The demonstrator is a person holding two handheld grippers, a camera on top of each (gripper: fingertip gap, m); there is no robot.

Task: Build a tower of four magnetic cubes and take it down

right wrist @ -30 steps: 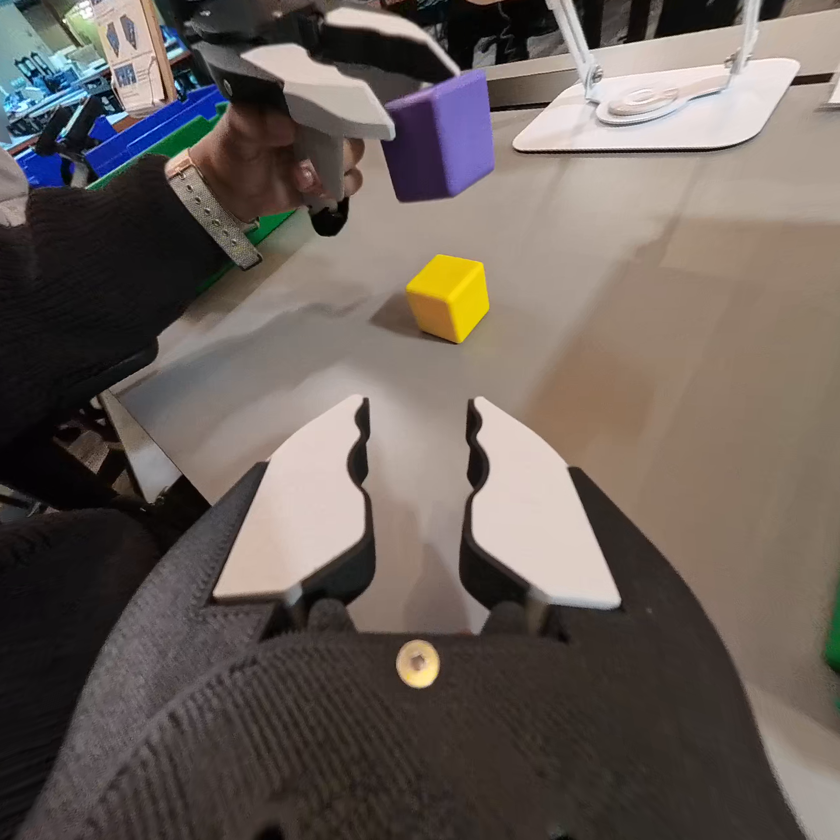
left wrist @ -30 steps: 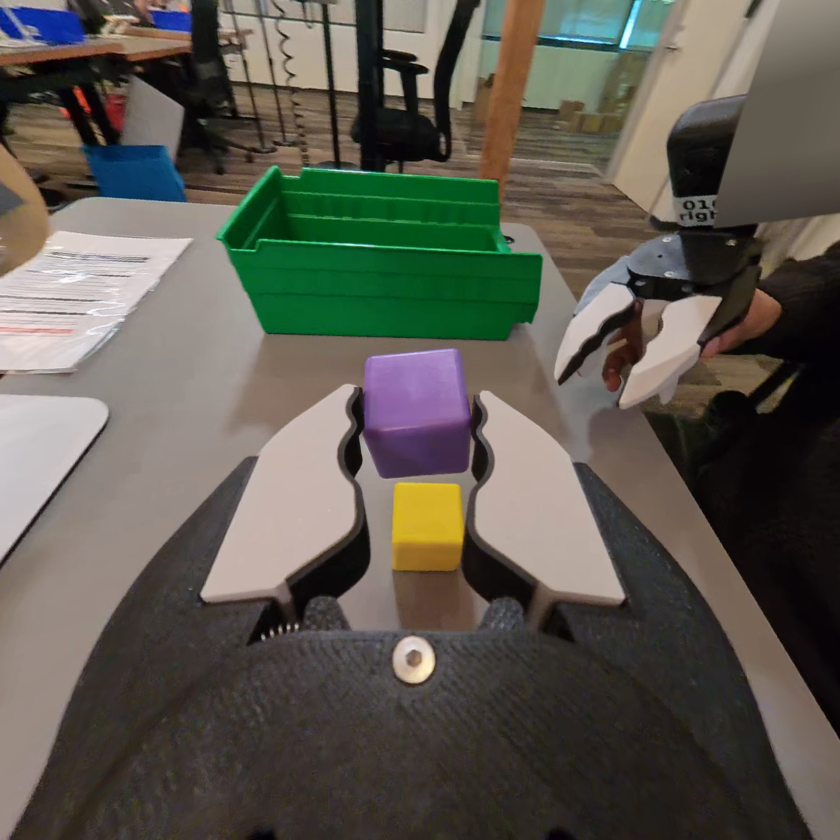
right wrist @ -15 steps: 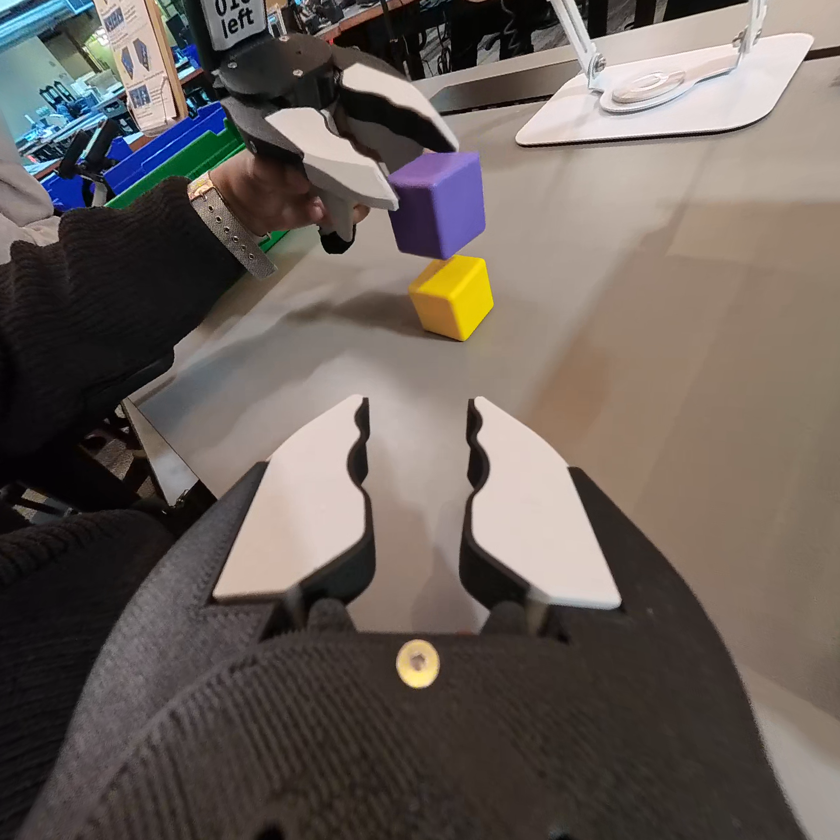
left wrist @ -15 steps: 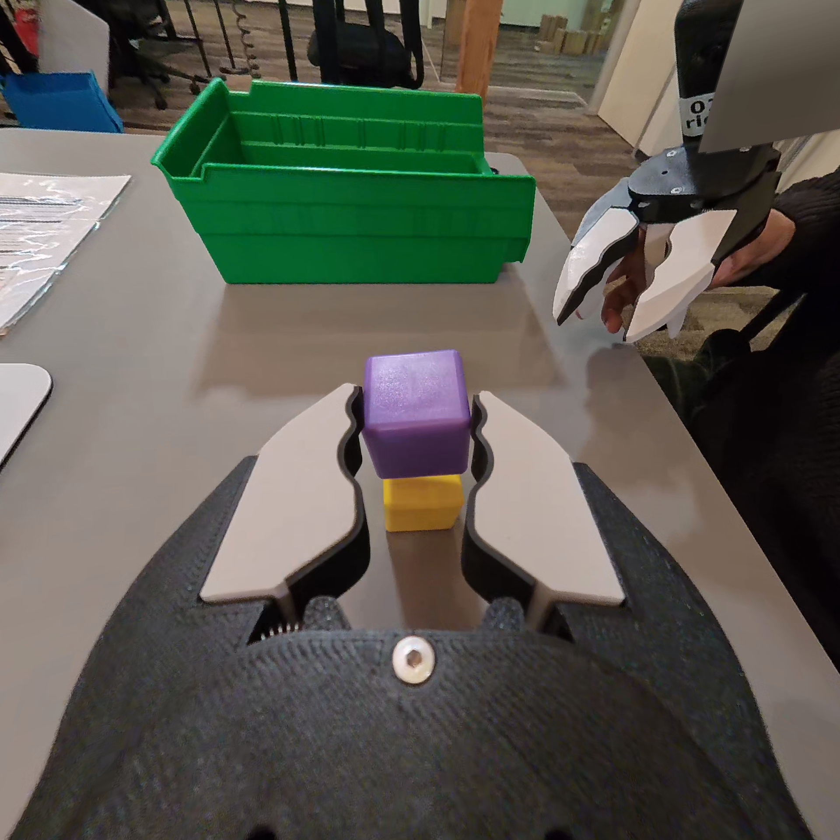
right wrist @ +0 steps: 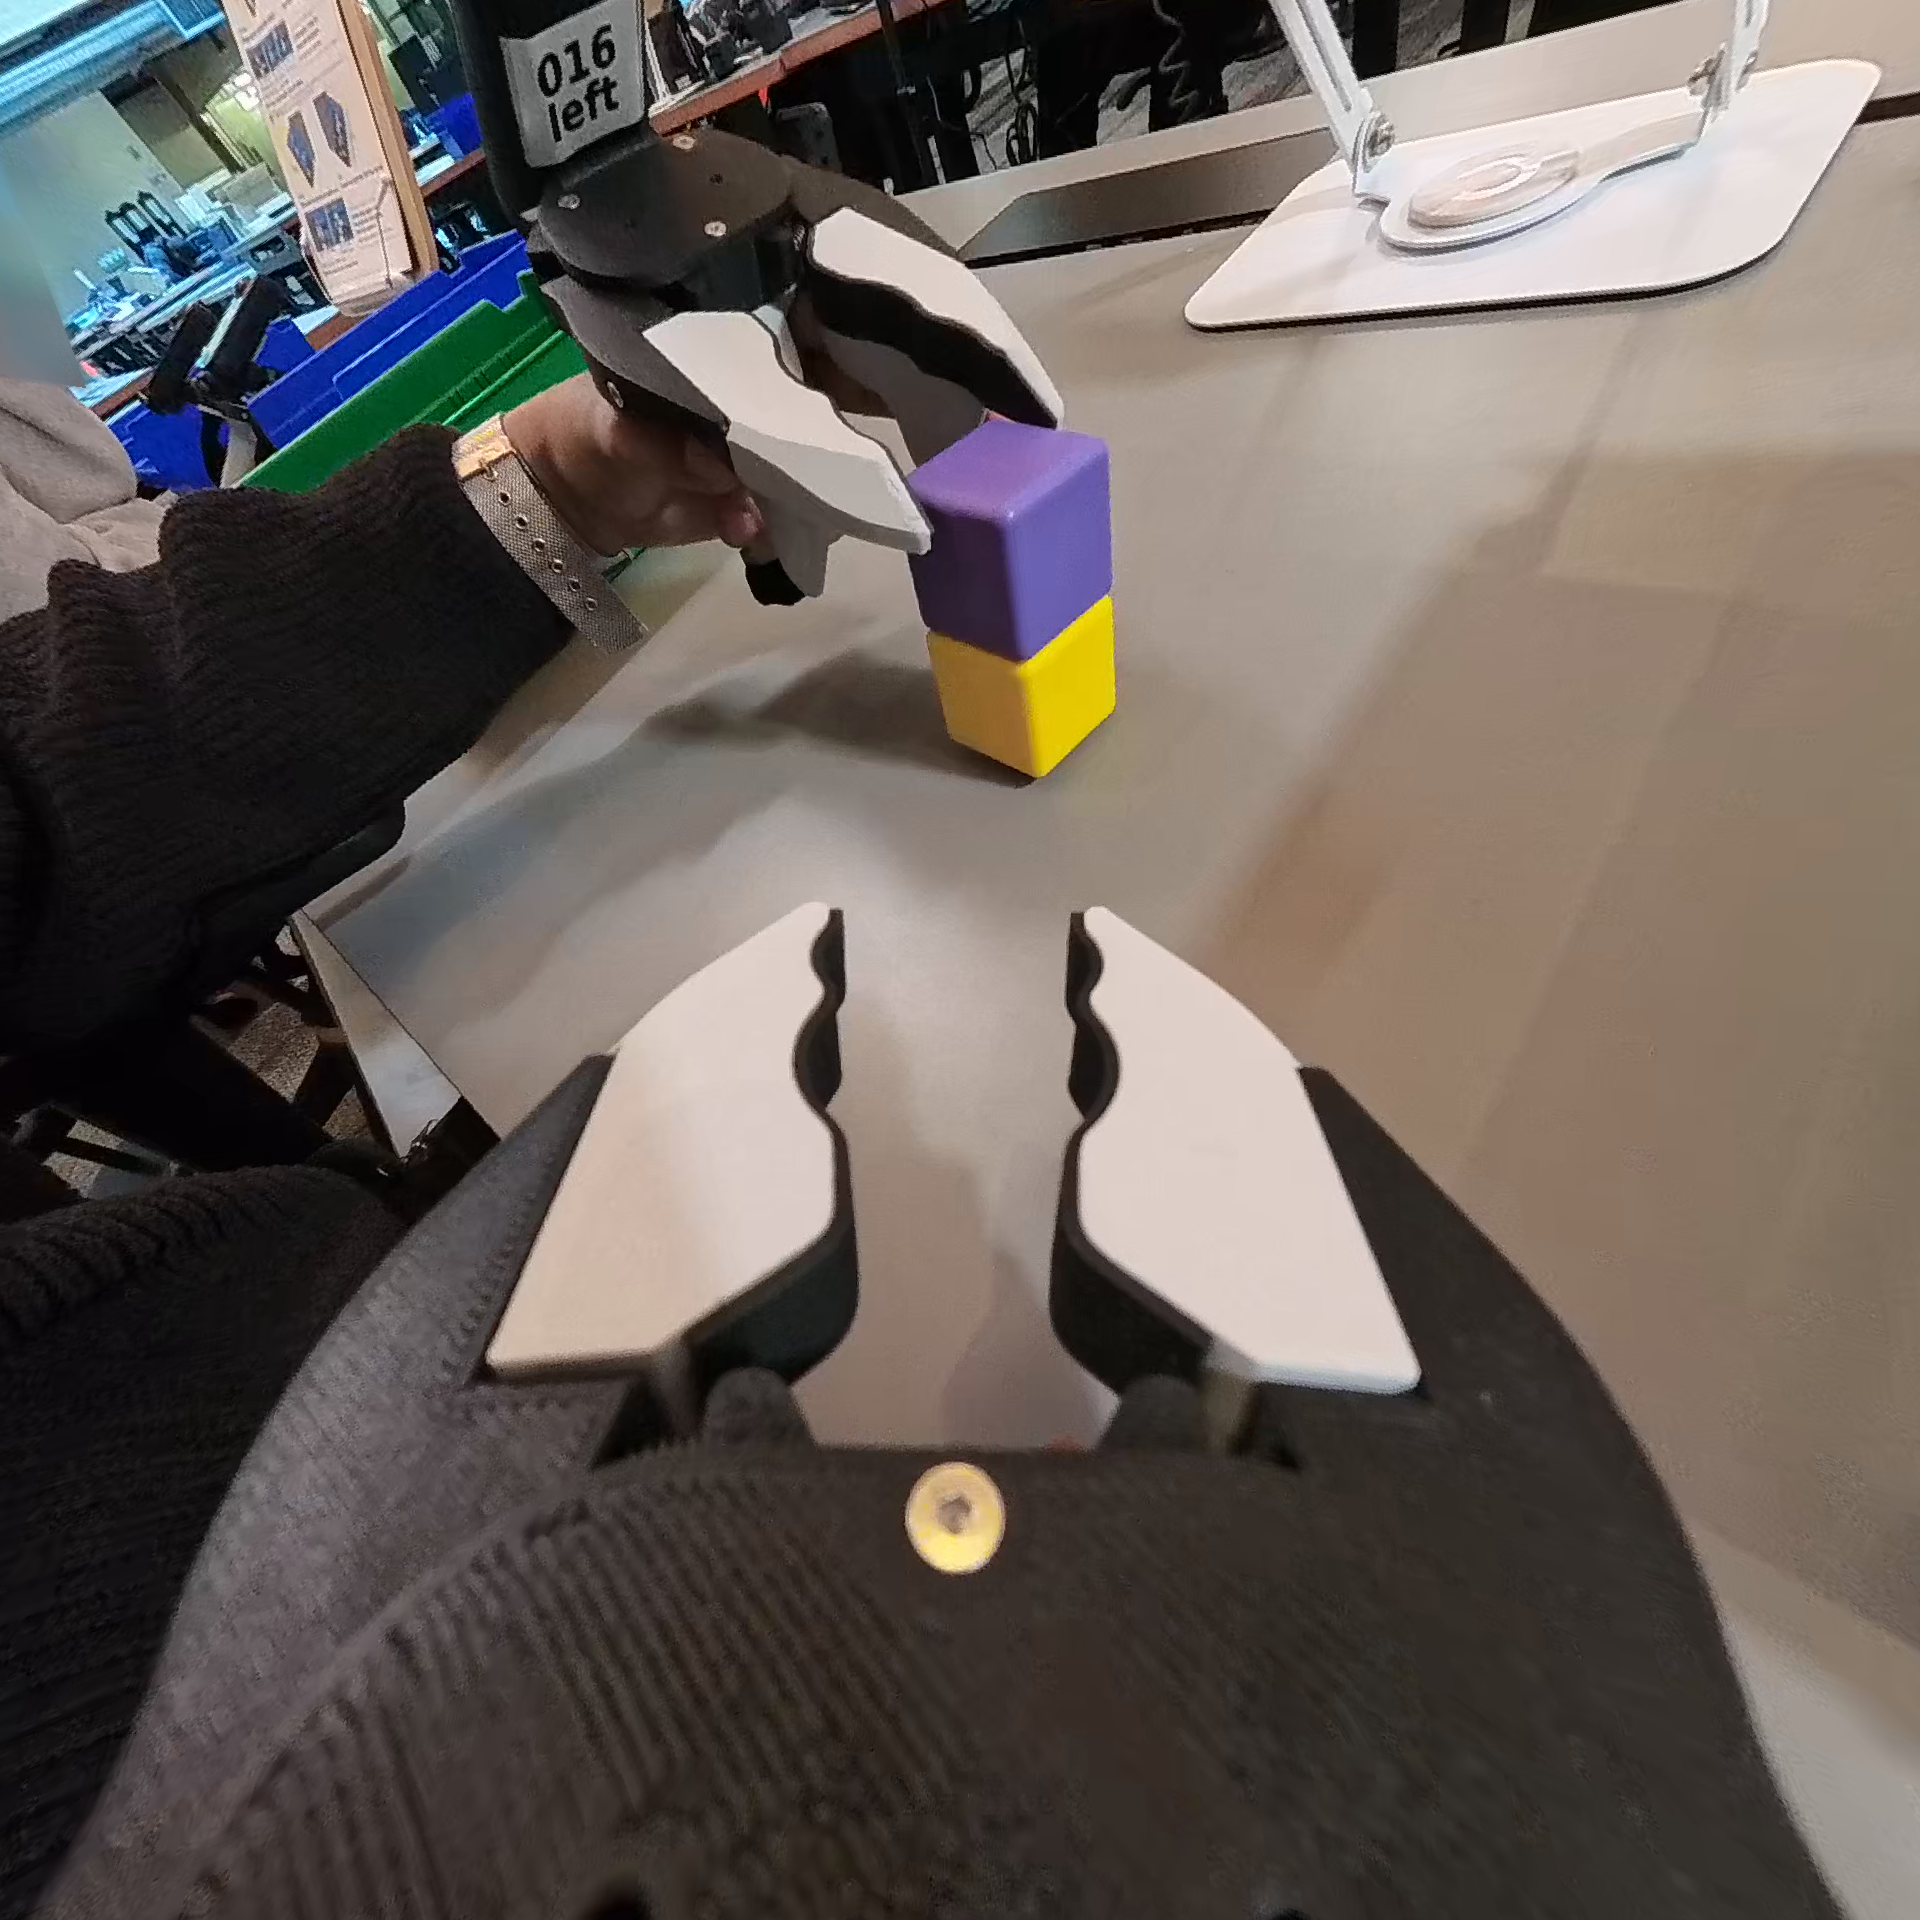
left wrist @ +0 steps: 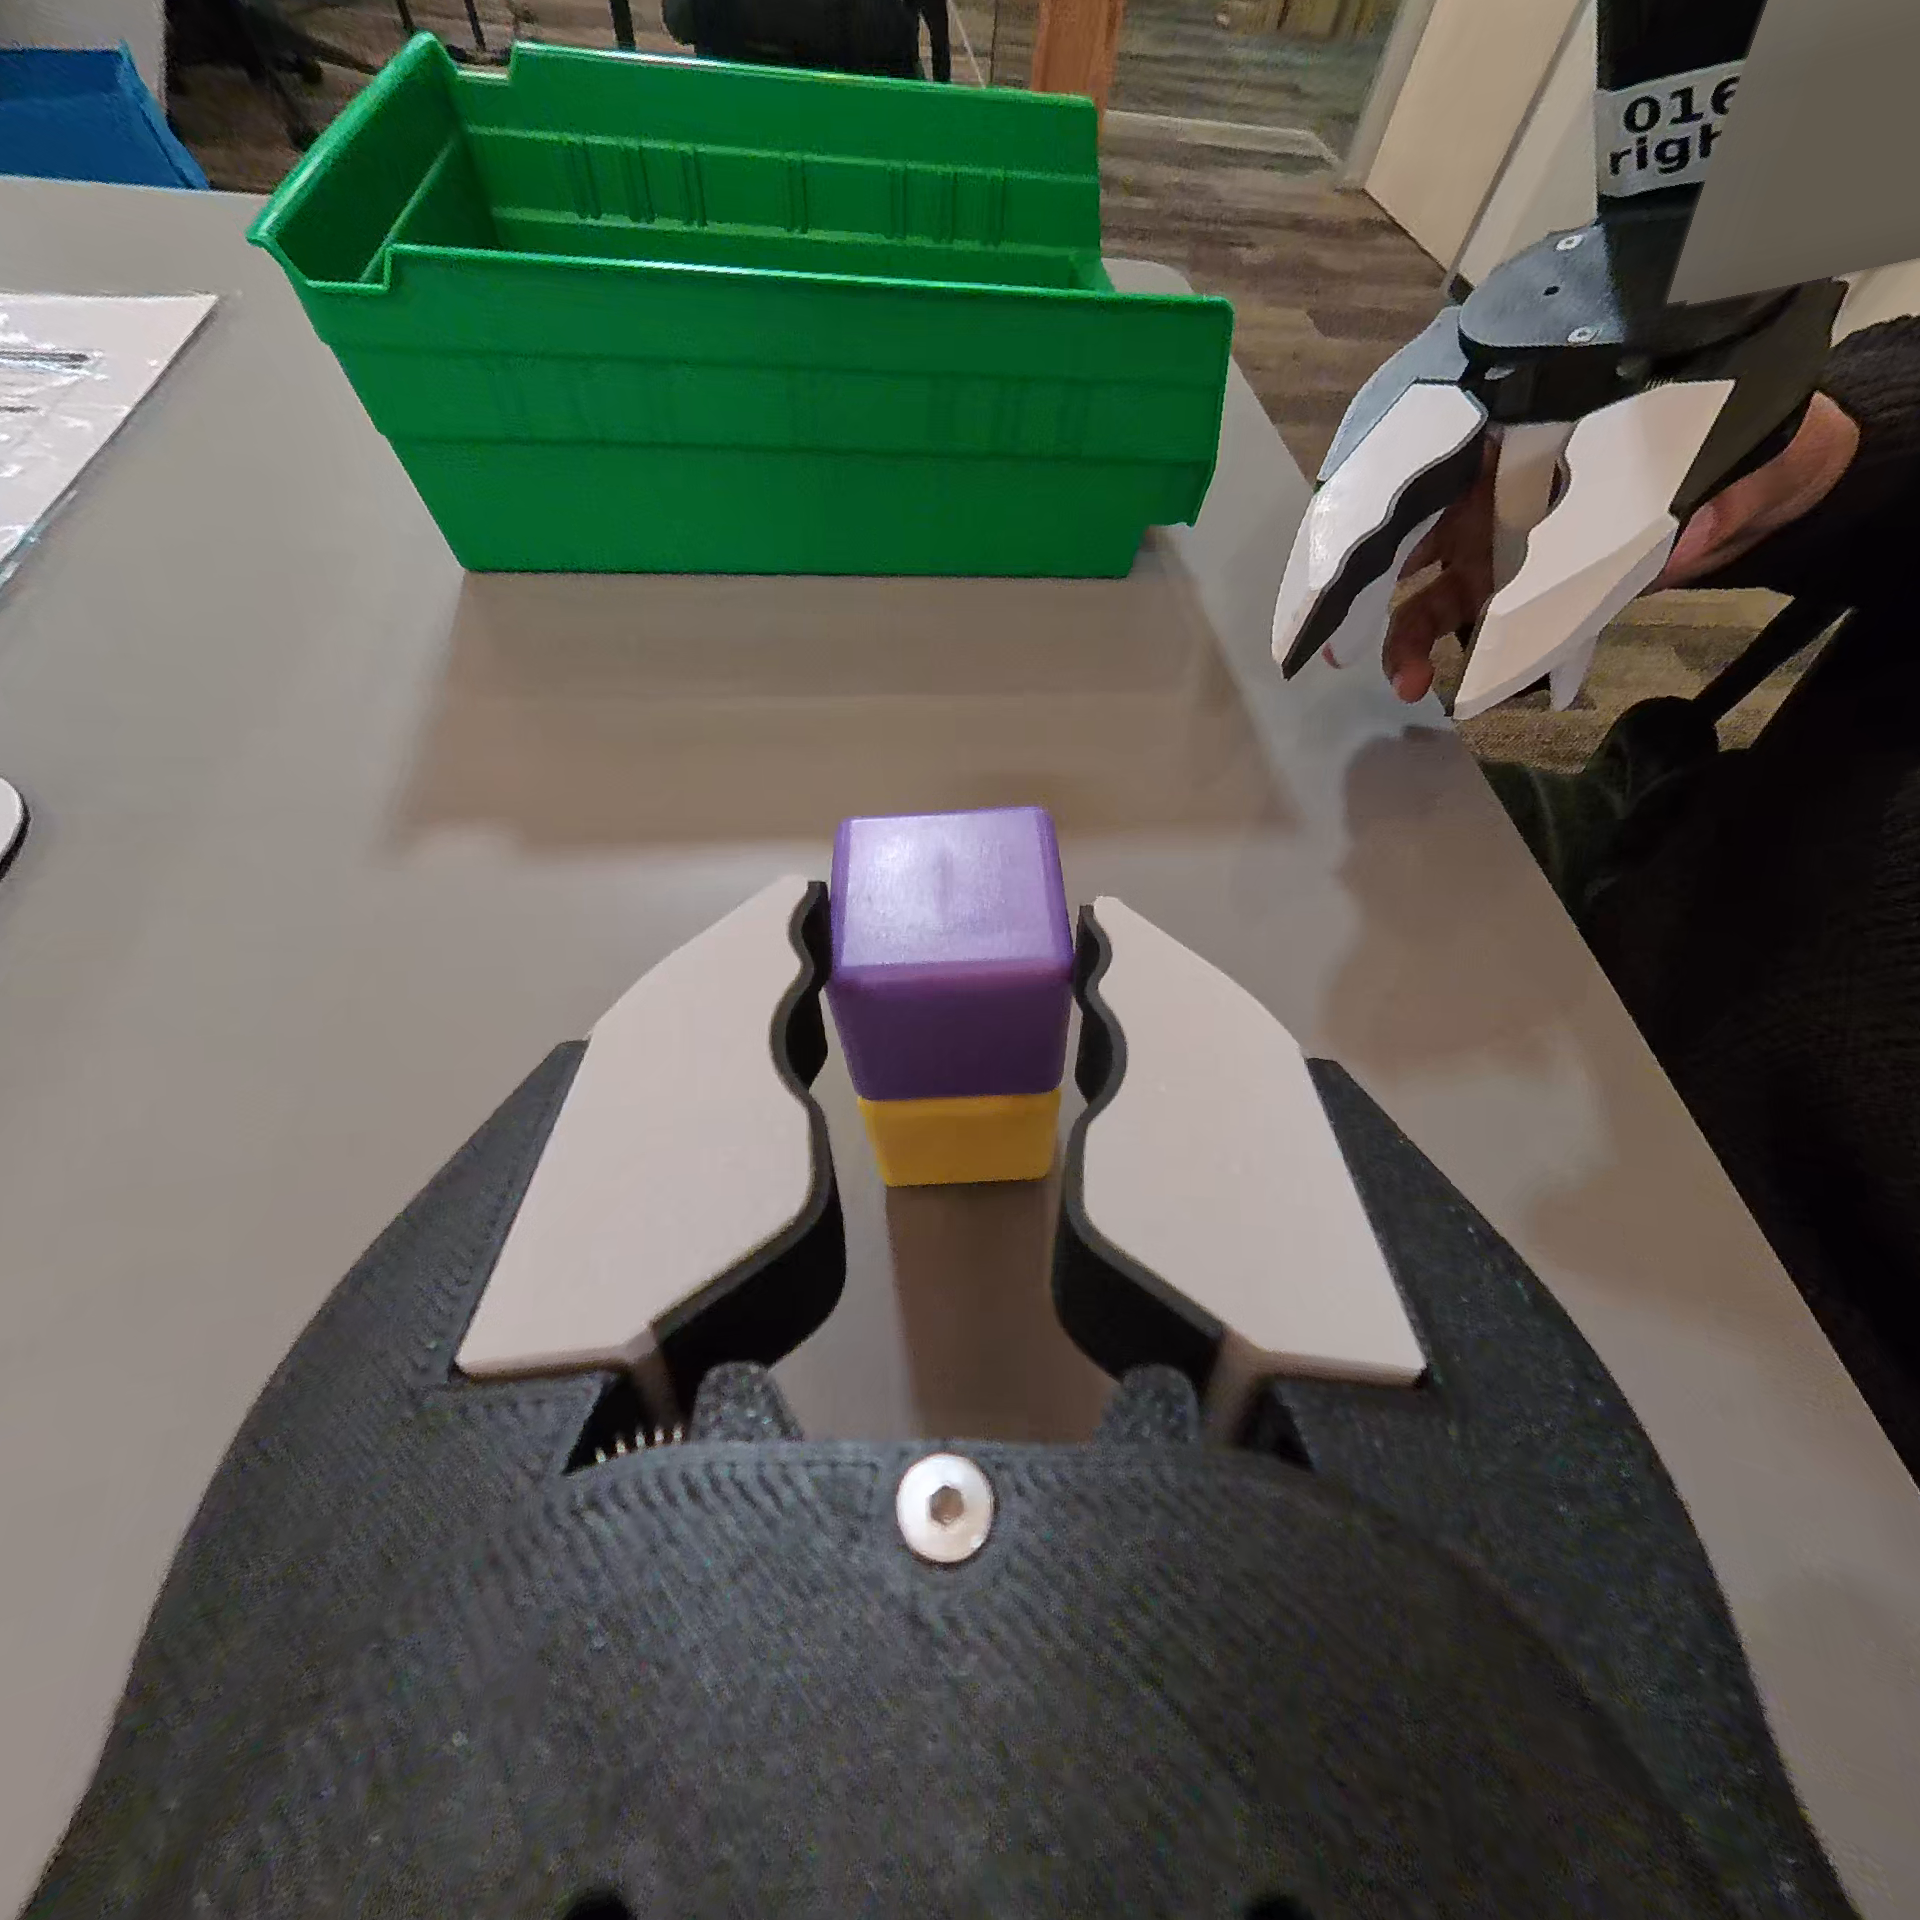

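My left gripper (left wrist: pixel 951 899) is shut on a purple cube (left wrist: pixel 951 956), its pads pressed to the cube's two sides. The purple cube rests squarely on top of a yellow cube (left wrist: pixel 961 1138), which stands on the grey table (left wrist: pixel 312 779). The right wrist view shows the same stack, purple cube (right wrist: pixel 1013 530) on yellow cube (right wrist: pixel 1023 691), with the left gripper (right wrist: pixel 977 473) gripping the top one. My right gripper (right wrist: pixel 956 920) is open and empty, a little above the table and short of the stack. It also shows in the left wrist view (left wrist: pixel 1377 681), at the table's right edge.
A green plastic bin (left wrist: pixel 790 416) stands behind the stack. A sheet of paper (left wrist: pixel 62 384) lies at the far left. A white stand base (right wrist: pixel 1558 208) sits at the table's far side. A blue bin (left wrist: pixel 73 114) stands off the table. My hands' fingertips stand some 12 centimeters from each other.
My left gripper came down with the purple cube and set it on the yellow cube, its grip unchanged. My right gripper stayed open and barely moved.
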